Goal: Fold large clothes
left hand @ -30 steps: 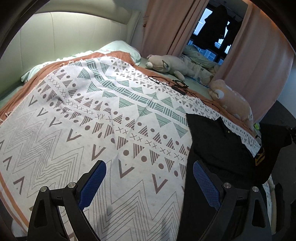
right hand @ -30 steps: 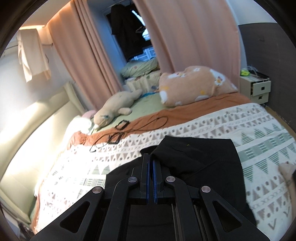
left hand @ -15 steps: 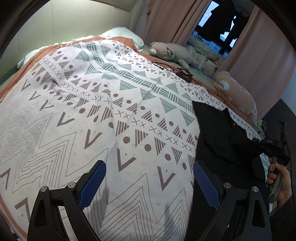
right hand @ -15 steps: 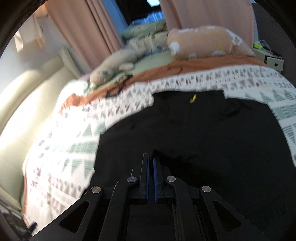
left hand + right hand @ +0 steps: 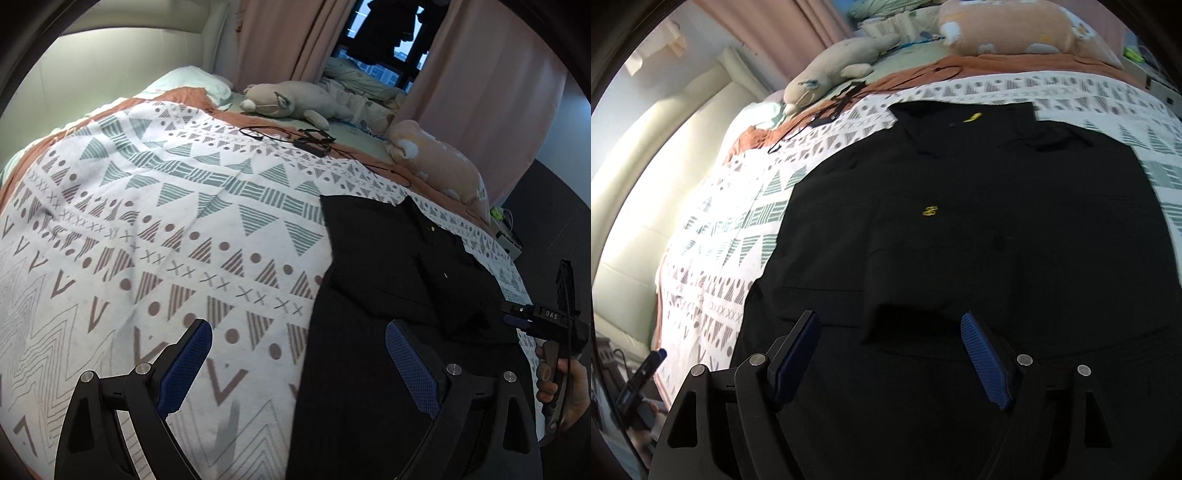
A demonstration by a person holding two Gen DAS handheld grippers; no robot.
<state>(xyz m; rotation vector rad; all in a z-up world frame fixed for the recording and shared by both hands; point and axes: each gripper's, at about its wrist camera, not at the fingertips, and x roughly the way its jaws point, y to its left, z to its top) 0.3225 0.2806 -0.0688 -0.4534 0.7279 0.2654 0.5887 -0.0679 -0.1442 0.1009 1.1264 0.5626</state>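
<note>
A large black shirt with a small yellow logo lies spread on the patterned bed cover, collar toward the far side. It also shows in the left wrist view at the right. My right gripper is open and empty just above the shirt's near part. My left gripper is open and empty over the cover at the shirt's left edge. The right gripper's tip shows at the shirt's right side, held by a hand.
A beige plush toy and an orange plush pillow lie at the far side of the bed. Black cables with a small device lie on the cover near them. Pink curtains hang behind. A small cabinet stands beyond the bed's right edge.
My right gripper has opened and let go of the shirt, which now lies spread flat. The left gripper has stayed open over the cover.
</note>
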